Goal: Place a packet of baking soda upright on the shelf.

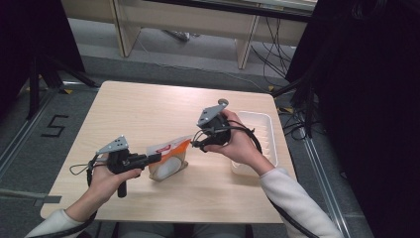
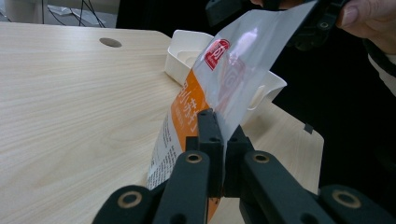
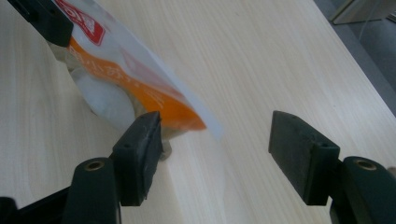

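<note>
The light, floppy, slippery pouch (image 1: 168, 157) is pinched at its flat top edge by the left gripper (image 2: 223, 140), best regripped there, while the right gripper (image 3: 215, 154) is held apart, empty.

The high view looks down and forward over the whole pale wooden table (image 1: 148, 106). Both gripper views sit low and close, sharing the orange-and-white plastic pouch (image 2: 219, 79).

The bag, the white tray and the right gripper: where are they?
bag (image 1: 168, 157), high view, on its orange-and-white front.
white tray (image 1: 261, 130), high view, on its ribbed floor.
right gripper (image 3: 215, 140), right gripper view, midway between its open jaws.
</note>
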Demonstrator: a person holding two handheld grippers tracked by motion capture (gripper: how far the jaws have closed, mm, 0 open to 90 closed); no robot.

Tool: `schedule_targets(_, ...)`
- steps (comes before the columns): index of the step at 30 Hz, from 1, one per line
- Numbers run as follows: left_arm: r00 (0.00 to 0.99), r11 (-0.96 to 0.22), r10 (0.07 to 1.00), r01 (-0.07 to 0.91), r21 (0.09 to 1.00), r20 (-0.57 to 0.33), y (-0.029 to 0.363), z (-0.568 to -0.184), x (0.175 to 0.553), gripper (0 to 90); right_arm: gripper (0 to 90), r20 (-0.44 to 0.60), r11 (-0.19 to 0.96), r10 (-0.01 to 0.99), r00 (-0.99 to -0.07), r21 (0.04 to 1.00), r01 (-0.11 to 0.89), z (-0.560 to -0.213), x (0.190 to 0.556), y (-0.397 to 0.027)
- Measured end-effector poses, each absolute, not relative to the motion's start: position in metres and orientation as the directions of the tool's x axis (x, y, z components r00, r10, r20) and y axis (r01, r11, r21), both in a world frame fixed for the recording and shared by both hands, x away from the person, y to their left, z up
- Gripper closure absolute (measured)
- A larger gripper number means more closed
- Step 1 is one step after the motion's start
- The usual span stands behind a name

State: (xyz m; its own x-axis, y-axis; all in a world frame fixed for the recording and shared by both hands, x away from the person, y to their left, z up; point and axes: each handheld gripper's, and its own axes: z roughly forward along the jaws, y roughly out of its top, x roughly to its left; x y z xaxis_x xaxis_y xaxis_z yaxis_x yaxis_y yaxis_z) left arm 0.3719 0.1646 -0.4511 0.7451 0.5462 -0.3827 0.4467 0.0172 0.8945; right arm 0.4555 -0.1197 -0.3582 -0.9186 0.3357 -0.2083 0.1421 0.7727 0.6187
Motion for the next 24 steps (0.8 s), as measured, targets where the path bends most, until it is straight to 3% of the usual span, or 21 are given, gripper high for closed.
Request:
schedule_targets(8, 0.752, 0.011, 0.537, 0.448, 0.894, -0.384, 0.164, -0.451, 0.371, 89.2, 44.3, -0.175, 0.824, 0.227, -0.958, 0.558, 0.093, -0.366, 0.465, -0.097)
schedule_targets(13, 0.749, 0.013, 0.537, 0.452, 0.892, -0.387, 0.163, -0.451, 0.371, 89.2, 57.9, -0.181, 0.853, 0.18, -0.967, 0.518, 0.062, -0.371, 0.464, -0.092)
schedule_targets(16, 0.762, 0.001, 0.529, 0.44, 0.898, -0.374, 0.163, -0.451, 0.371, 89.1, 70.8, -0.174, 0.881, 0.143, -0.974, 0.471, 0.045, -0.371, 0.463, -0.091)
schedule_targets(24, 0.769, -0.016, 0.533, 0.426, 0.904, -0.353, 0.164, -0.451, 0.371, 88.3, 87.7, -0.154, 0.921, 0.144, -0.978, 0.382, 0.076, -0.367, 0.459, -0.09)
